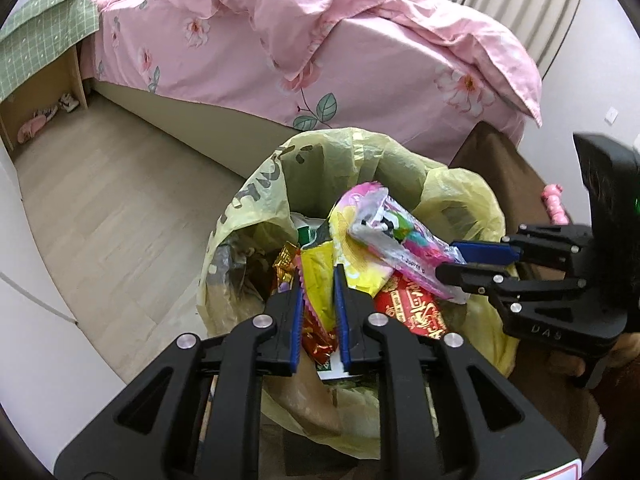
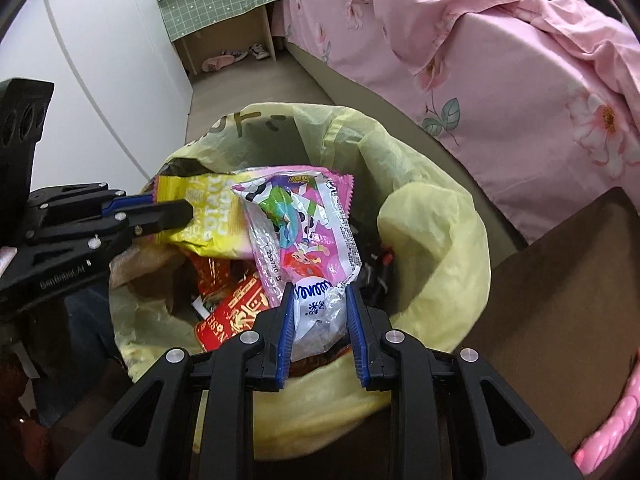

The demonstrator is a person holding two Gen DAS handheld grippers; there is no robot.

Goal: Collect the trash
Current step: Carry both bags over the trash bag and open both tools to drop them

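From the left wrist view, the left gripper [image 1: 318,276] hangs over the mouth of the bin, its jaws narrowly parted with the edge of a yellow chip bag [image 1: 320,280] between them; from here I can't tell whether the pads actually pinch it. The bin wears a pale yellow liner bag [image 1: 256,192], its rim folded outward, presumably so wrappers dropped from above land inside and not down the side. The right gripper [image 1: 460,262] reaches in from the right, its jaws close together on the tail of a pink cartoon wrapper [image 1: 400,236], which lies tilted across the heap, above a red packet [image 1: 416,308]. This view also shows the wood floor [image 1: 120,208] and the bed with its pink floral duvet [image 1: 320,40] just behind the bin. The right wrist view settles the chip bag question: the left gripper [image 2: 188,210] clamps the bag's top corner, with the chip bag [image 2: 208,208] stretched out over the left rim. It complicates the other one, though. Here the right gripper [image 2: 320,300] shows a clear gap, and the wrapper's crumpled white end [image 2: 316,316] sits loose between the fingers, so I'd judge it slack or letting go. Both wrappers are already over the opening, so dropping them looks like the step in hand. Only this view shows the brown tabletop [image 2: 560,280] beside the bin.
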